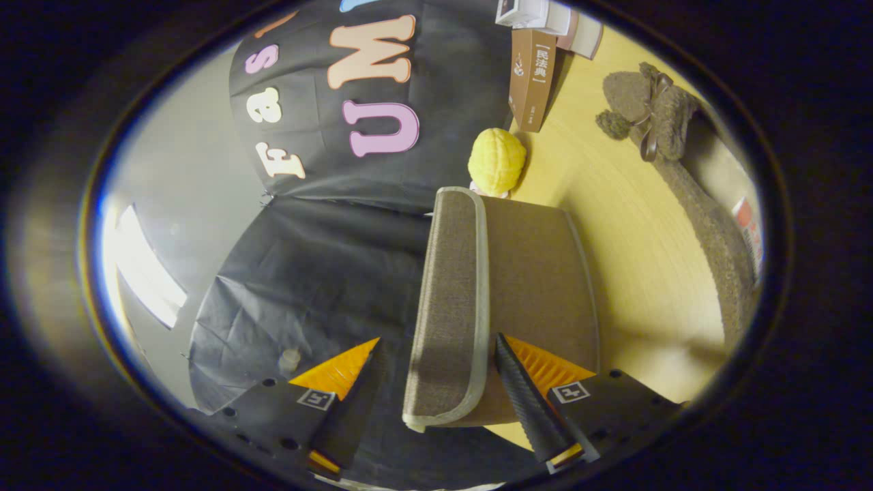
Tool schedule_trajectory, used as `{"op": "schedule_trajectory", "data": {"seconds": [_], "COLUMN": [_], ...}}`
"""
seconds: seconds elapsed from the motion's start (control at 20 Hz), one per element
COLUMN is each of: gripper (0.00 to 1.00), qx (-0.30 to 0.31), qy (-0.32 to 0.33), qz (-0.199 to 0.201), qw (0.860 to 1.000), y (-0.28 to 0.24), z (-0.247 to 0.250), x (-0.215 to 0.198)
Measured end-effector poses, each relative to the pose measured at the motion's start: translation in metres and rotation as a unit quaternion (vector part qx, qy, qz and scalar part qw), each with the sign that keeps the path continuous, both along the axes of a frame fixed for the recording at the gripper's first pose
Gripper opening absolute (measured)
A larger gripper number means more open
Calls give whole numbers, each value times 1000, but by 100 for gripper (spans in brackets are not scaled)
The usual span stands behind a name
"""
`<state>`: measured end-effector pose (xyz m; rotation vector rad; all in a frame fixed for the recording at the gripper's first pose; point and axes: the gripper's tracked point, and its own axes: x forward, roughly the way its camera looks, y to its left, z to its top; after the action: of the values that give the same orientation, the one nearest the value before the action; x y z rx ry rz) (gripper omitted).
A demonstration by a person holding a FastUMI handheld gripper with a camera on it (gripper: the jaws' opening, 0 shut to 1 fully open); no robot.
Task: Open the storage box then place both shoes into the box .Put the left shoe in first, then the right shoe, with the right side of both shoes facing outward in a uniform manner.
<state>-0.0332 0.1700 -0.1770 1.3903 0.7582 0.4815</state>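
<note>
The gripper (436, 365) straddles the brown fabric storage box's pale-trimmed lid (450, 307), fingers spread either side without pinching, seemingly to lift it; a brown fuzzy shoe (655, 109) waits beyond.

The storage box (539, 286) is seen as a brown fabric box standing on the wooden surface. Its lid (447, 307), edged in pale piping, is closed, and its edge is straddled by the gripper (436, 382), whose contact cannot be confirmed. A brown fuzzy shoe (648, 112) with a ribbon bow is observed well beyond the box.
</note>
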Motion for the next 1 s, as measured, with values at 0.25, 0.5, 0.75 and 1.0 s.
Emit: {"op": "schedule_trajectory", "data": {"seconds": [0.25,0.5,0.75,1.0], "gripper": [95,75,25,15], "qx": [74,94,41,-1], "qy": [-14,-20,-22,-69], "qz": [-3,27,8,71], "qw": [997,995,999,995], "y": [-4,7,7,27], "z": [40,60,54,88], "x": [-2,-7,8,-8]}}
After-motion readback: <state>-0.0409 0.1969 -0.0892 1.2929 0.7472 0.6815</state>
